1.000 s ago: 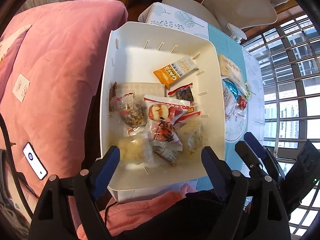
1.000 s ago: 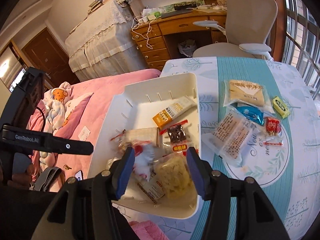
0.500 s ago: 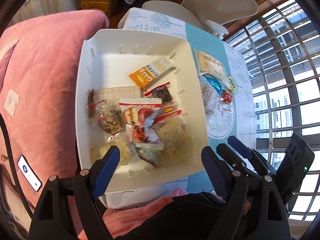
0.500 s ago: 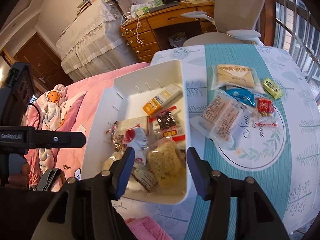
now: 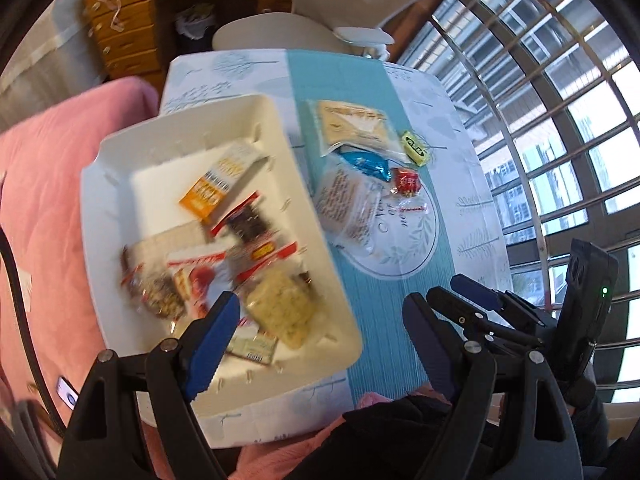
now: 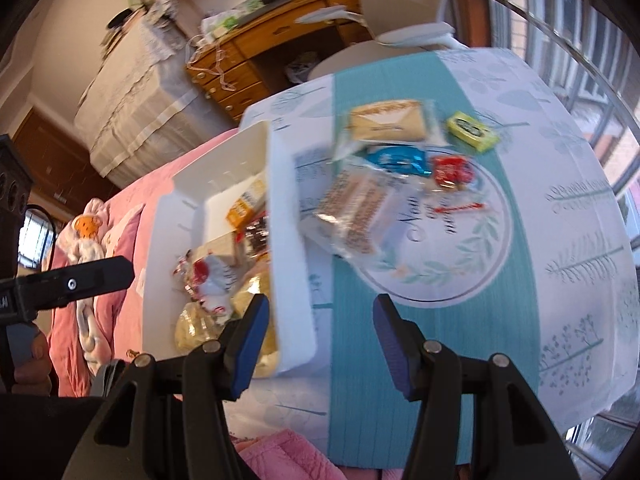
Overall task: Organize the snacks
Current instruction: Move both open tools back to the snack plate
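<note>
Left gripper (image 5: 320,332), right gripper (image 6: 320,340) tilted down, jaws apart, empty

Our left gripper (image 5: 320,332) angled steeply downward, blue-padded jaws spread wide with nothing between them, our right gripper (image 6: 322,340) just to its right, likewise tilted down, jaws parted and empty, neither touching anything

No legible txt; script on tablecloth (image 6: 560,168) medallion & snack wrappers too blurred.
</note>
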The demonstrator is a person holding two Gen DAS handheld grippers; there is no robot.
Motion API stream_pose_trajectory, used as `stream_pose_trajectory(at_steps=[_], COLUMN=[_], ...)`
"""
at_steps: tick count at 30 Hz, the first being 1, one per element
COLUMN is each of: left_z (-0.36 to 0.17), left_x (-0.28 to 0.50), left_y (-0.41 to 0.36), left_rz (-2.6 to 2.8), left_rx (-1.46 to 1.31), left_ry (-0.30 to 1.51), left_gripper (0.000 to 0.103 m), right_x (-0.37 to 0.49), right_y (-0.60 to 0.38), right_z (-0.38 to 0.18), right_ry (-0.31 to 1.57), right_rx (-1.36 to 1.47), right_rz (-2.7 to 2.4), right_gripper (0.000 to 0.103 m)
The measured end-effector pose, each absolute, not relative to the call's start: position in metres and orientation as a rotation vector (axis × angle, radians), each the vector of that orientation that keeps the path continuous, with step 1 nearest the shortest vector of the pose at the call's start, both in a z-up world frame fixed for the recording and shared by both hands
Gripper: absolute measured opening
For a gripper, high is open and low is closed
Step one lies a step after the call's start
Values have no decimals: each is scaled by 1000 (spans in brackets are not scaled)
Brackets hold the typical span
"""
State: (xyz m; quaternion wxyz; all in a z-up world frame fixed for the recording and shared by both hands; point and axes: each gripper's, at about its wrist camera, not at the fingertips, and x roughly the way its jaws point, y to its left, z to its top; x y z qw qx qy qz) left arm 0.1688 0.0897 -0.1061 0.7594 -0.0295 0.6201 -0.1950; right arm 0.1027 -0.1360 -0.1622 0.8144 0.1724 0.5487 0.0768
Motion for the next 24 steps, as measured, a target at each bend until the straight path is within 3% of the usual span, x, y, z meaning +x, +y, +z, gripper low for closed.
stream_pose_trajectory(at_steps=[13, 24], left_z=[-126, -187], left_x=[215, 252], left_y=[5, -45], left_rz=[-391, -333], left_rx=[123, 254], left_ry=[1415, 1551], left_gripper=[87, 89], right_x=[150, 204], right_y=[-222, -255], right_z=[-202, -251], right_ry=[1282, 1378], right_rx=[614, 686], right_rz=[70, 26], right_gripper=[54, 55])
